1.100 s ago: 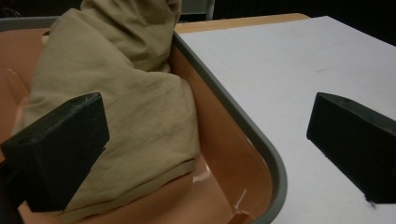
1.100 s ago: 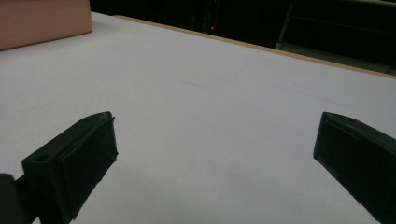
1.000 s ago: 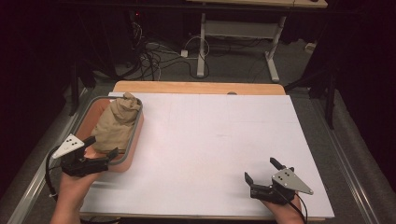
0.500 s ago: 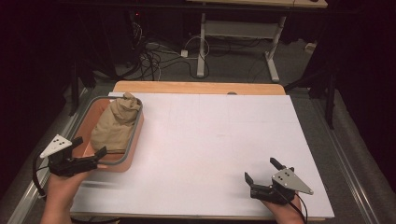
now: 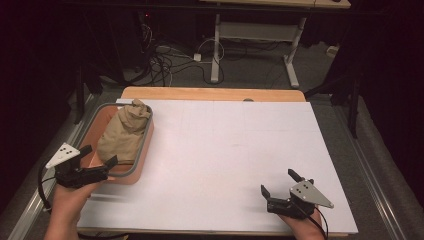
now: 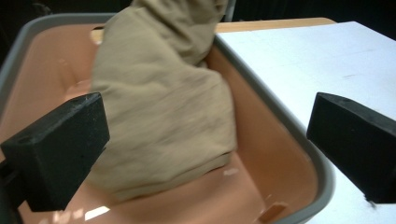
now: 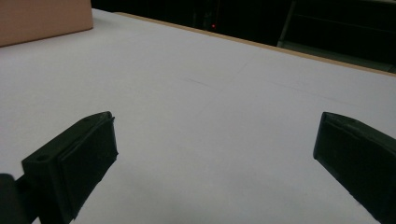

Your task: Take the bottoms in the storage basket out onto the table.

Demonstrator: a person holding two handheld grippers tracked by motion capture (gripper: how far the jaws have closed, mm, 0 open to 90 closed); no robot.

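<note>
Two grippers up, both with jaws spread wide and nothing between them.

Left gripper (image 5: 98, 161) sits at the near end of the bin (image 5: 144, 150), a salmon-coloured tub with a grey rim (image 6: 299, 135) on the left side of the table. One jaw tip is over the near rim, the other at the bin's near-left corner. From the left gripper view, the jaws straddle the near end of the bin with the cloth (image 6: 163, 107) ahead of them; contact with rim or cloth is hard to call from these angles, looks like a small gap.

Cloth (image 5: 125, 132): tan, bunched up, lying inside the bin. It fills most of the bin's length, with its far end piled up against the far rim and poking just above it. Bare bin floor (image 6: 196, 200) shows at the near end.

Right gripper (image 5: 281, 186) rests at the near right of the white table top (image 5: 230, 150), well apart from the bin, pointing toward the table's far-left side. In the right gripper view, bare white surface lies between the jaws, with a corner of the bin's outer wall (image 7: 44, 18) at top left.
</note>
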